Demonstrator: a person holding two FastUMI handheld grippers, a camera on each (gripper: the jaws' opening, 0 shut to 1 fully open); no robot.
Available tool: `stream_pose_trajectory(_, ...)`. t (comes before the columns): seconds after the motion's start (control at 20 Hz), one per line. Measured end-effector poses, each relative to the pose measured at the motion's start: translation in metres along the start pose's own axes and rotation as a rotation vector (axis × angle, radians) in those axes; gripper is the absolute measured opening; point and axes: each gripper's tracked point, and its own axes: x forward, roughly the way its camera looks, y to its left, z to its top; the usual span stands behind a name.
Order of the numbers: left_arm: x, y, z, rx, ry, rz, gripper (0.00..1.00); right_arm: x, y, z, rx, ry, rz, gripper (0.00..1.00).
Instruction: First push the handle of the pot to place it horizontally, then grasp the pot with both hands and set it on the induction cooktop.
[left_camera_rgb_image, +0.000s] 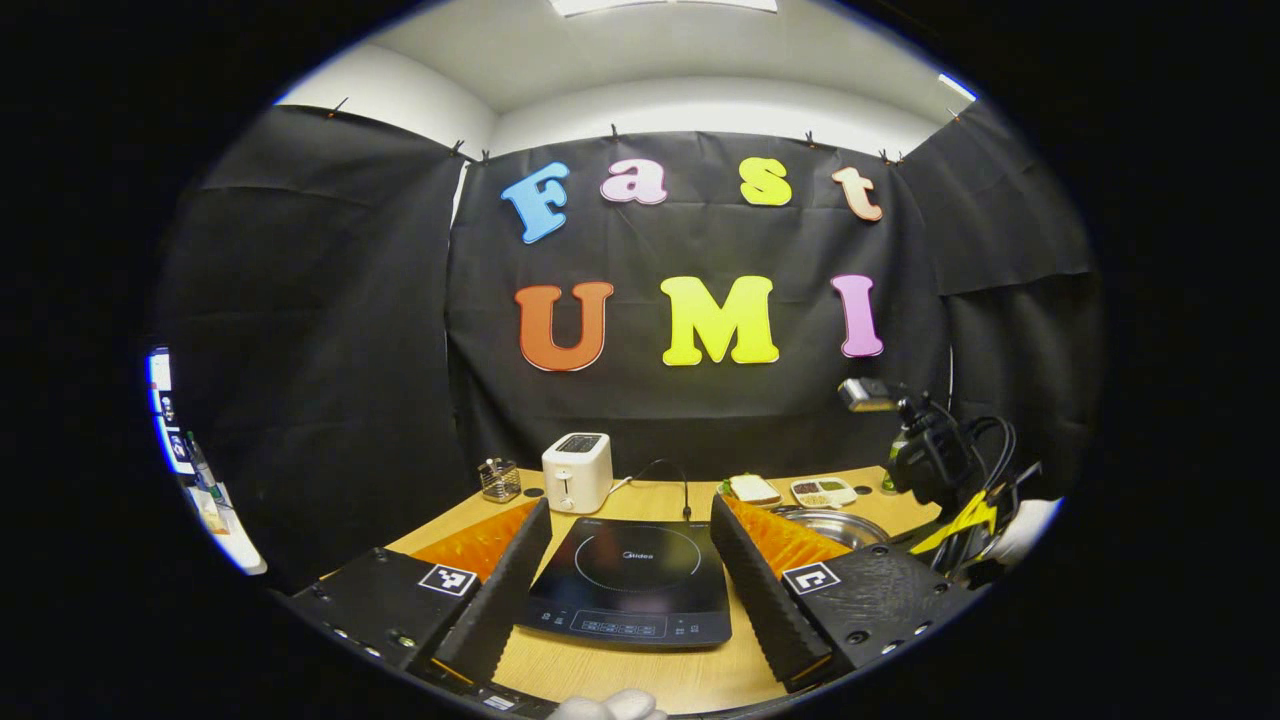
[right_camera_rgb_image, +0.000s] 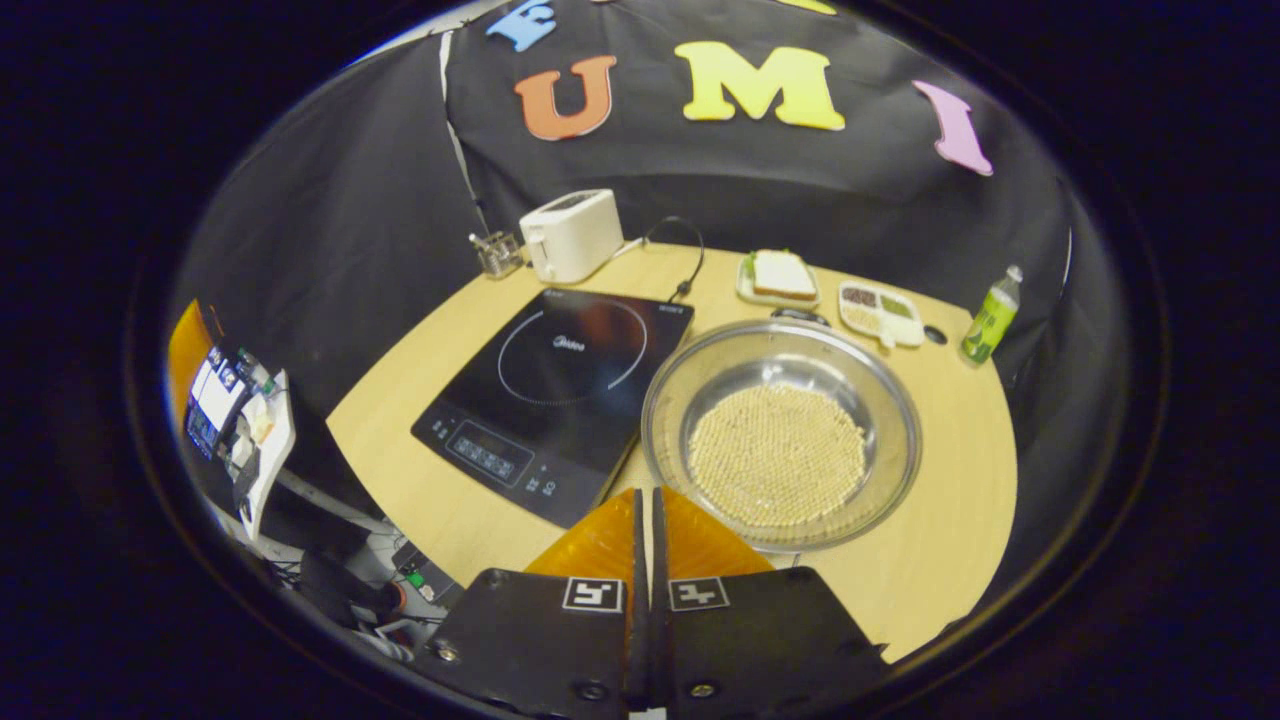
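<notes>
Hiding pot (right_camera_rgb_image: 780, 440) handle: right gripper (right_camera_rgb_image: 646, 520), closed on nothing

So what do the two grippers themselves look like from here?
The left gripper has black ribbed jaw blocks, each with a square black-and-white marker tag. The right gripper has the same black body and paired tags. In the left gripper view, the right gripper trails black cables and yellow strapping, with a white glove behind it.

Shiny metal pot (right_camera_rgb_image: 780, 435), glossy glass cooktop (right_camera_rgb_image: 560, 385), matt wooden table (right_camera_rgb_image: 940, 500).
</notes>
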Motion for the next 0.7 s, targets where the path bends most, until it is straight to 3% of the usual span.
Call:
stream_pose_trajectory(0.35, 0.001, 0.007, -0.012, -0.023, 0.035, 0.025, 0.95, 0.039, -0.013, -0.048, 0.033, 0.159, -0.025, 0.01)
stream_pose_trajectory(0.5, 0.0, 0.01, -0.014, -0.012, 0.04, 0.03, 0.95, 0.045, -0.019, -0.052, 0.052, 0.171, -0.024, 0.04)
stream_pose_trajectory(0.7, 0.004, 0.011, -0.012, -0.008, 0.032, 0.036, 0.95, 0.045, -0.027, -0.056, 0.042, 0.183, -0.039, 0.0)
